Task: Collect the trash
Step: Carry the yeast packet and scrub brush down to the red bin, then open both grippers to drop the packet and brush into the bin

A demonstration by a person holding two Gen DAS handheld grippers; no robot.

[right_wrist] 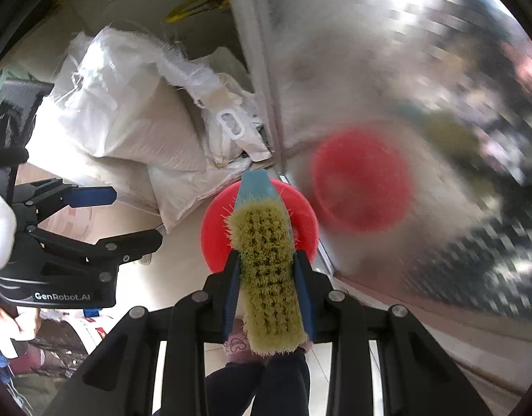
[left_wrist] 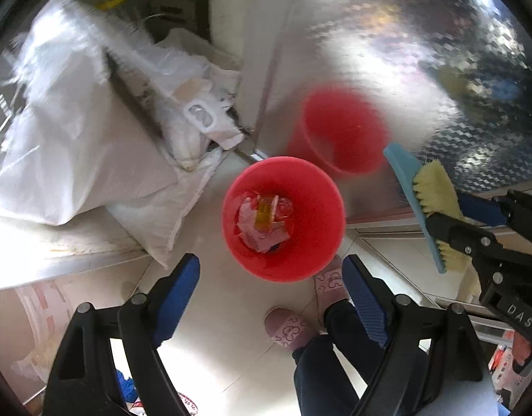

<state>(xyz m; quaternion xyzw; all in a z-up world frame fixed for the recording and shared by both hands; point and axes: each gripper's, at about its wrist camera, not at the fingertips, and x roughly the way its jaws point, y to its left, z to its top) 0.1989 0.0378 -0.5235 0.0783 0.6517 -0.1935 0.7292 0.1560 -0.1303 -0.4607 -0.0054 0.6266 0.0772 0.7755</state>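
A round red plastic bucket (left_wrist: 283, 218) stands on the pale tiled floor (left_wrist: 228, 312), against a shiny patterned metal panel (left_wrist: 404, 34) that mirrors it as a red blur. Inside the bucket lies the trash (left_wrist: 262, 222): crumpled pink wrappers, an amber piece and clear plastic. The left tool (left_wrist: 271, 286) hangs above the bucket pointing steeply down, its blue-padded fingers spread wide with nothing between them. The right tool (right_wrist: 267, 270) is clamped on a scrubbing brush with a light blue plastic back and yellow-green bristles (right_wrist: 264, 249), whose blue tip reaches over the bucket's rim. White woven sacks (left_wrist: 75, 138) are heaped to the left of the bucket. Pink slippers (left_wrist: 288, 327) show below.
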